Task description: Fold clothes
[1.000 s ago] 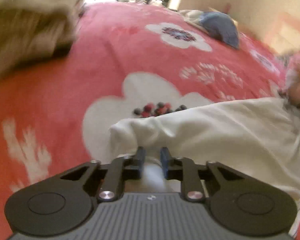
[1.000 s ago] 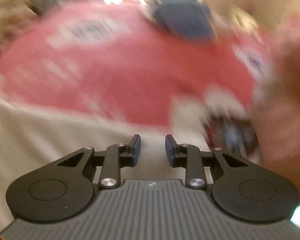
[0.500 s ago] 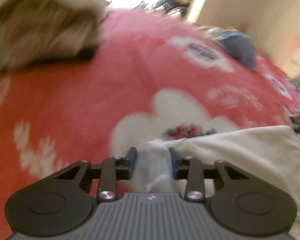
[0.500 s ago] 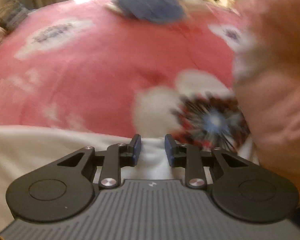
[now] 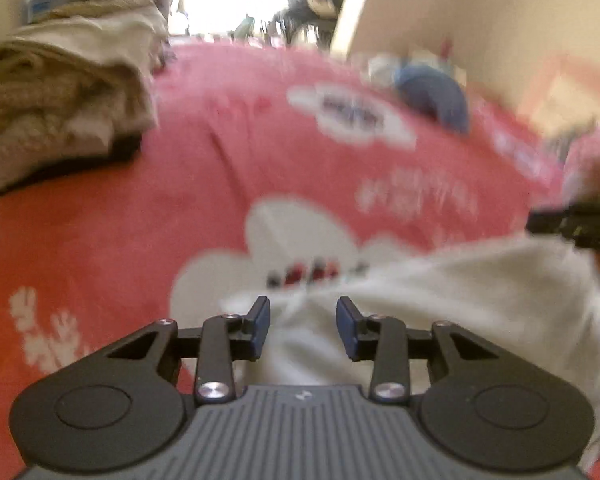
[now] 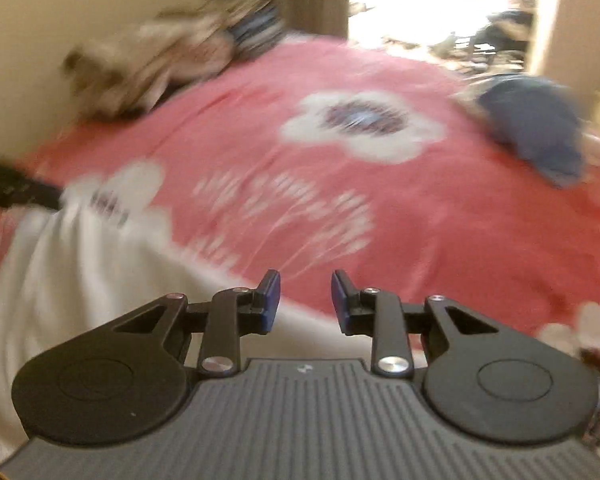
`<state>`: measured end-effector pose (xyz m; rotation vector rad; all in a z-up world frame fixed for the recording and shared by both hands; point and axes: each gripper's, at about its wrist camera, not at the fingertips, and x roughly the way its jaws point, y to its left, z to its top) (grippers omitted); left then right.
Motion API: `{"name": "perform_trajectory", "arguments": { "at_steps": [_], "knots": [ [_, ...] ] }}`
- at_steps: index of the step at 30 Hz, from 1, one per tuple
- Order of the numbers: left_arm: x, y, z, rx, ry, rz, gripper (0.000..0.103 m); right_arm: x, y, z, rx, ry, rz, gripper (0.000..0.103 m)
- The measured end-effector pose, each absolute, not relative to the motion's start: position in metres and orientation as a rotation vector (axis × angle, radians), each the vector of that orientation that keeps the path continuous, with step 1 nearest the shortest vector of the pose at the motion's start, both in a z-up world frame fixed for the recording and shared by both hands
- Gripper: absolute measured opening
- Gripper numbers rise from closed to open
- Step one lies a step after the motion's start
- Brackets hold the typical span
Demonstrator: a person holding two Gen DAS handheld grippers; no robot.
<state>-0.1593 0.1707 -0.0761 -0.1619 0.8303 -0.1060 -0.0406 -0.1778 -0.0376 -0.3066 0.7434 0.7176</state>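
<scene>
A white garment (image 5: 460, 300) lies on the red flowered bedspread (image 5: 180, 208). My left gripper (image 5: 303, 326) is open, its jaws spread over the garment's near left corner, with cloth between and below the fingers. In the right wrist view the same garment (image 6: 80, 272) spreads to the lower left. My right gripper (image 6: 305, 300) is open and empty over the garment's edge and the bedspread (image 6: 420, 220). The right gripper also shows in the left wrist view (image 5: 576, 222), at the garment's far right. The left gripper shows dark at the left edge of the right wrist view (image 6: 16, 190).
A heap of beige clothes (image 5: 60, 100) sits at the bed's far left and shows in the right wrist view (image 6: 148, 68). A blue garment (image 5: 436, 96) lies at the far right and shows in the right wrist view (image 6: 536, 128). Walls stand behind.
My left gripper's jaws have opened wider and let the white cloth go slack. My right gripper has swung left and its jaws have opened wider. Both views are blurred by motion.
</scene>
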Motion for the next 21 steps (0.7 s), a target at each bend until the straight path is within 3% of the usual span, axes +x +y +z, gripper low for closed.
{"name": "perform_trajectory", "arguments": {
  "at_steps": [2,4,10,16,21],
  "knots": [
    [-0.163,0.17,-0.085,-0.145,0.832,-0.112,0.035,-0.033,-0.193,-0.062,-0.363,0.795,0.638,0.026],
    [-0.164,0.176,-0.084,-0.17,0.835,-0.124,0.034,-0.016,-0.245,-0.071,-0.216,0.834,0.567,0.026],
    [-0.164,0.179,-0.08,-0.167,0.853,-0.135,0.033,-0.008,-0.358,-0.062,-0.099,0.876,0.146,0.028],
    [-0.191,0.154,-0.044,-0.085,0.794,-0.21,0.04,-0.077,-0.319,-0.017,-0.076,0.776,0.44,0.028],
    [-0.23,0.12,-0.058,-0.095,0.949,-0.455,0.04,-0.135,-0.276,-0.028,-0.217,0.897,0.762,0.027]
  ]
}}
